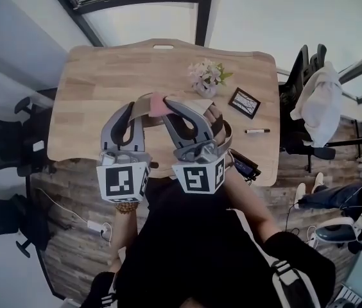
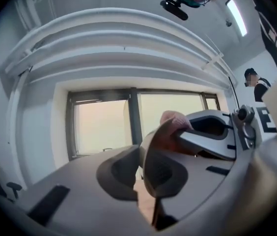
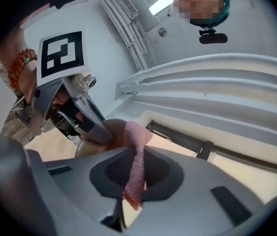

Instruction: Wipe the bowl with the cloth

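I hold both grippers up over the wooden table (image 1: 104, 76). My left gripper (image 1: 135, 112) is shut on the thin rim of a tan bowl (image 1: 144, 102), which stands on edge between the two grippers. In the left gripper view the bowl's (image 2: 153, 154) rim runs up between the jaws of the left gripper (image 2: 141, 170). My right gripper (image 1: 172, 106) is shut on a pink cloth (image 1: 159, 106). In the right gripper view the cloth (image 3: 136, 156) hangs out of the right gripper (image 3: 134, 175), and its far end lies against the bowl (image 3: 95, 146) beside the left gripper's fingers (image 3: 87, 124).
On the table stand a small vase of flowers (image 1: 206, 79), a black framed card (image 1: 244, 102) and a pen (image 1: 257, 131). Black office chairs (image 1: 8, 143) stand at the left. A chair draped with a white garment (image 1: 319, 101) is at the right. Another person (image 2: 256, 85) stands far off.
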A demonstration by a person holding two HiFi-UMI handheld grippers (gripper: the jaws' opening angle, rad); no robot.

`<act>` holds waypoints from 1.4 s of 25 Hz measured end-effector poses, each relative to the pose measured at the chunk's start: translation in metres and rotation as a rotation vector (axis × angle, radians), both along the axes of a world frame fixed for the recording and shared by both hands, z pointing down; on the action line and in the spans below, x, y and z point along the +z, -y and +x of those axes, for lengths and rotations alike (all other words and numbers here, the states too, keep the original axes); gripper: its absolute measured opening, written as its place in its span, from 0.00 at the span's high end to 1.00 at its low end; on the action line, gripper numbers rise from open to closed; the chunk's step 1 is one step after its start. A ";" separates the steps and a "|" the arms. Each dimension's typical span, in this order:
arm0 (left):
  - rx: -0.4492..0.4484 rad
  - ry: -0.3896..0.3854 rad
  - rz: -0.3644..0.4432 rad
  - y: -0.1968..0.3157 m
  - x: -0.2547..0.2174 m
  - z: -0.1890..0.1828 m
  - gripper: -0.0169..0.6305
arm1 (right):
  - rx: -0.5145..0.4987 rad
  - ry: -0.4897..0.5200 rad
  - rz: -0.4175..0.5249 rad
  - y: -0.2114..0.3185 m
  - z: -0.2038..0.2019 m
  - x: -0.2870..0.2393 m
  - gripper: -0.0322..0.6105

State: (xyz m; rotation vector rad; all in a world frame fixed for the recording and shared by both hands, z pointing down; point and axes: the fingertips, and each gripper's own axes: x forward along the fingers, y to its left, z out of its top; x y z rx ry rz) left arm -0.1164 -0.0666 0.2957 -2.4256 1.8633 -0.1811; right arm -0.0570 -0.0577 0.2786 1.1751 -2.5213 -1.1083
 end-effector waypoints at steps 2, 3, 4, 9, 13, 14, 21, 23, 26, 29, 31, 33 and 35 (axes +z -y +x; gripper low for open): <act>0.010 -0.126 0.038 -0.001 -0.010 -0.004 0.94 | -0.010 0.054 -0.018 0.001 -0.001 -0.008 0.92; 0.019 -0.220 0.051 -0.003 -0.013 -0.007 0.93 | -0.016 0.087 -0.027 0.002 -0.002 -0.011 0.92; 0.031 -0.330 0.058 -0.004 -0.014 -0.010 0.92 | -0.023 0.121 -0.034 0.001 -0.002 -0.013 0.92; 0.084 -0.878 0.016 -0.003 0.006 -0.027 0.90 | -0.082 0.335 -0.210 0.003 0.000 -0.008 0.91; 0.023 -0.684 -0.058 0.002 0.032 -0.027 0.89 | -0.059 0.099 -0.093 0.006 -0.011 0.012 0.92; 0.021 -0.573 -0.077 0.003 0.036 -0.026 0.89 | -0.063 0.014 -0.045 0.005 -0.015 0.017 0.92; -0.012 -0.248 -0.104 0.007 0.030 -0.029 0.94 | -0.078 -0.092 0.058 0.003 -0.031 0.013 0.92; 0.015 -0.526 -0.104 0.006 0.029 -0.032 0.93 | -0.055 -0.063 0.102 0.000 -0.033 0.006 0.92; 0.046 -0.854 -0.061 0.004 0.030 -0.041 0.90 | -0.062 0.068 0.058 -0.001 -0.032 -0.001 0.91; 0.039 -1.007 -0.063 0.006 0.043 -0.047 0.90 | -0.107 0.192 -0.101 0.008 -0.029 0.006 0.91; 0.013 -0.883 -0.099 0.008 0.055 -0.043 0.88 | -0.126 0.166 -0.171 0.016 -0.026 0.022 0.91; 0.017 -0.621 -0.162 0.011 0.066 -0.036 0.88 | -0.142 0.016 -0.134 0.015 -0.028 0.040 0.92; 0.013 -0.306 -0.232 0.015 0.078 -0.030 0.83 | -0.151 -0.149 -0.058 0.010 -0.034 0.055 0.92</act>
